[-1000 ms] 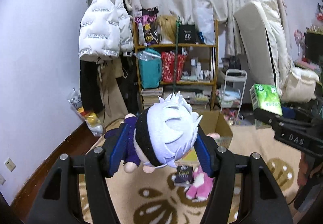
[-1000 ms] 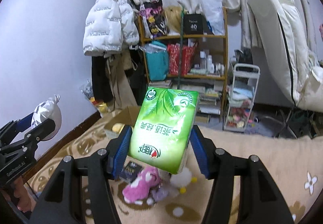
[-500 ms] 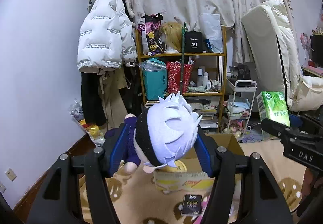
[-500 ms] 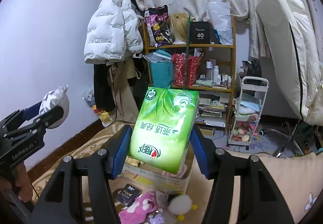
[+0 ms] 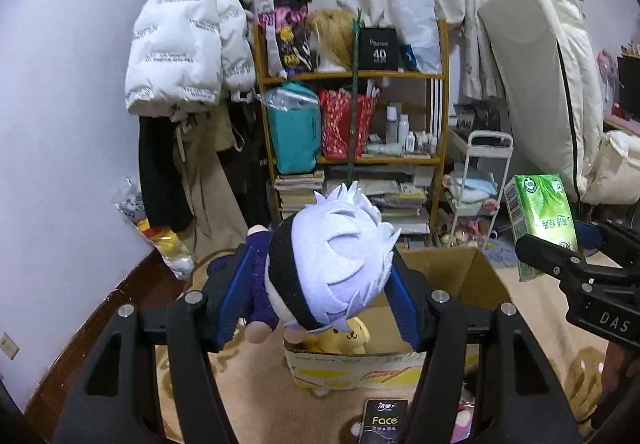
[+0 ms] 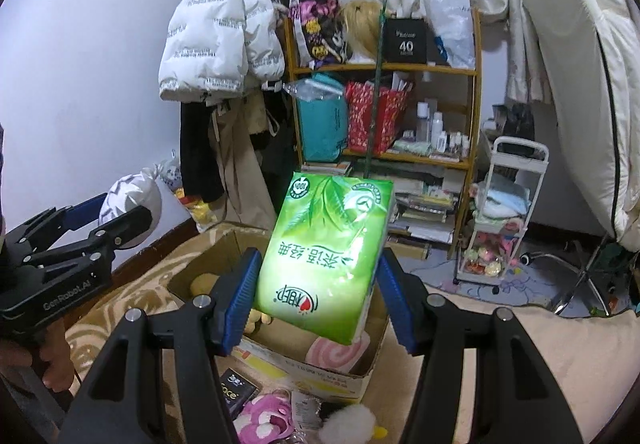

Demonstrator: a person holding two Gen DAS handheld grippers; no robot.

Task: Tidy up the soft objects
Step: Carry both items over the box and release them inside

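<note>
My left gripper (image 5: 318, 286) is shut on a white-haired plush doll (image 5: 332, 264) in dark clothes, held in the air over the near-left part of an open cardboard box (image 5: 474, 272). My right gripper (image 6: 316, 282) is shut on a green tissue pack (image 6: 324, 260), held above the same box (image 6: 304, 362). The pack also shows in the left wrist view (image 5: 540, 219), and the doll in the right wrist view (image 6: 128, 199). Inside the box lie a yellow plush (image 5: 336, 338) and a pink swirl plush (image 6: 334, 352).
On the patterned carpet in front of the box lie a black Face tissue pack (image 5: 385, 422), a pink plush (image 6: 262, 418) and a white pom-pom toy (image 6: 352, 422). Behind stand a cluttered wooden shelf (image 5: 352, 115), a white trolley (image 6: 506, 215), hanging coats (image 5: 188, 55) and a leaning mattress (image 5: 548, 91).
Both grippers have moved forward toward the box with their loads still held. The box has come closer and its inside with the plush toys now shows.
</note>
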